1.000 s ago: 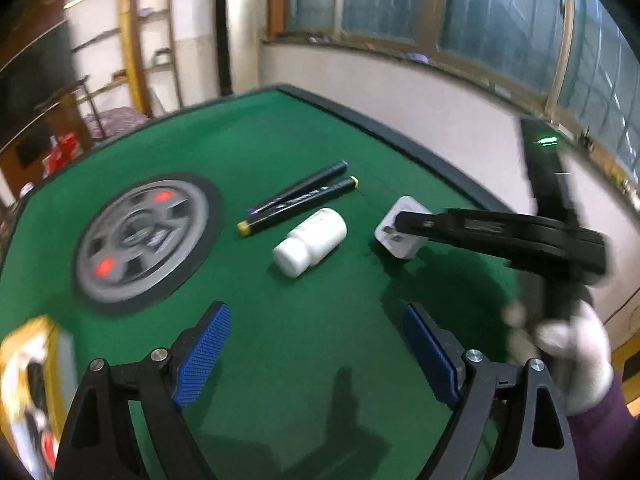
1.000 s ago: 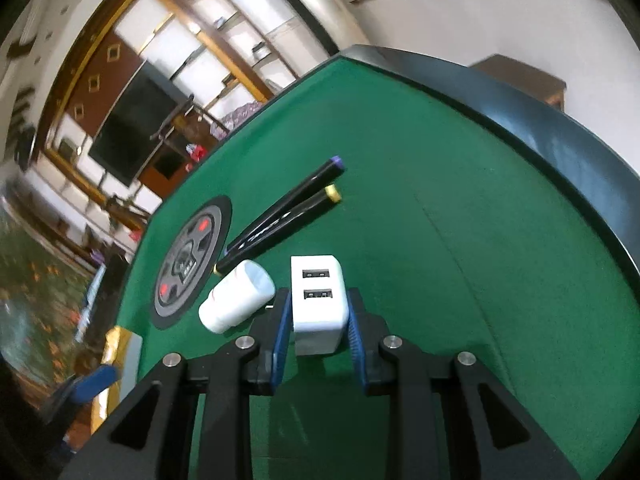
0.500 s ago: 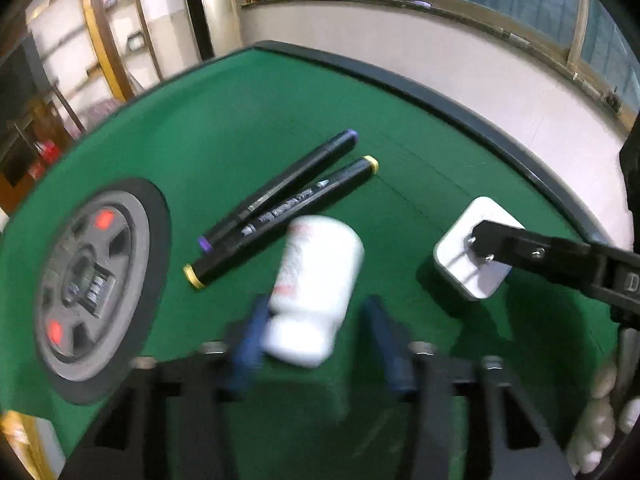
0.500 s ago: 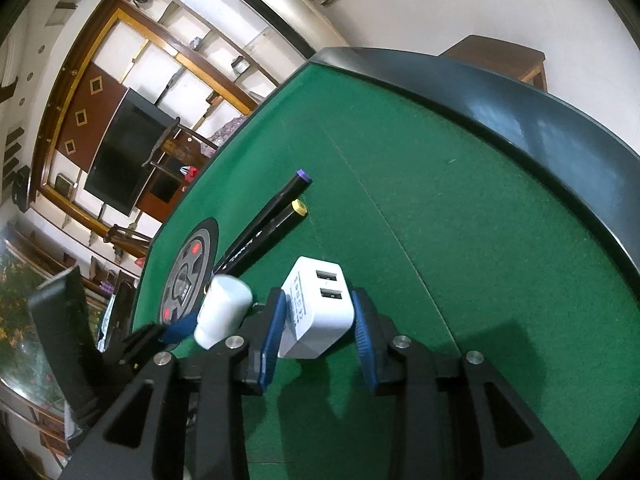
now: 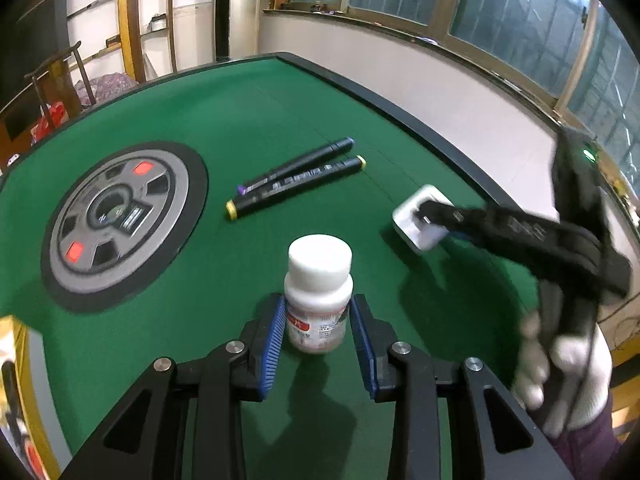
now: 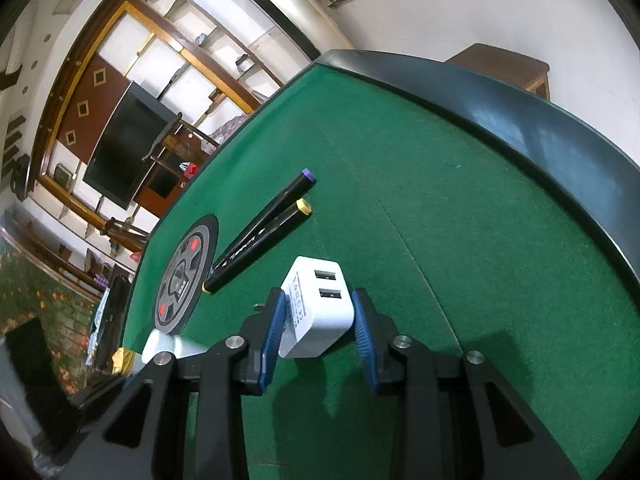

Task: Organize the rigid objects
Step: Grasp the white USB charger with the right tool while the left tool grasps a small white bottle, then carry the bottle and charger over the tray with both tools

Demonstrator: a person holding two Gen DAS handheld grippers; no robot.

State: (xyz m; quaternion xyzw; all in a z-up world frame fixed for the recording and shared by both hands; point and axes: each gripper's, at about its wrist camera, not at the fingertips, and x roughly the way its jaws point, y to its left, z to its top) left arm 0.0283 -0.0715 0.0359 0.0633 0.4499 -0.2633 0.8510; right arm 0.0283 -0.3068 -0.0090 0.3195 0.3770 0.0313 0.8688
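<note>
Left wrist view: left gripper [image 5: 318,330] at bottom centre, blue pads pressed on both sides of a white pill bottle [image 5: 319,294], bottle upright, cap toward the camera, base off the green table [image 5: 248,104] or just on it, can't tell. Jaws closing, last bit. Two black markers [image 5: 298,174] lie side by side at centre, well apart from the bottle. Round grey hub [image 5: 120,216] at left. Right gripper [image 5: 434,222] comes in from the right, held by a white-gloved hand [image 5: 568,368].

Right wrist view: right gripper [image 6: 316,326] narrowed onto a white USB charger [image 6: 316,306], both pads touching its sides, ports facing up-frame, lower centre. Markers [image 6: 260,234] just above it. Bottle [image 6: 168,346] partly hidden at lower left.
</note>
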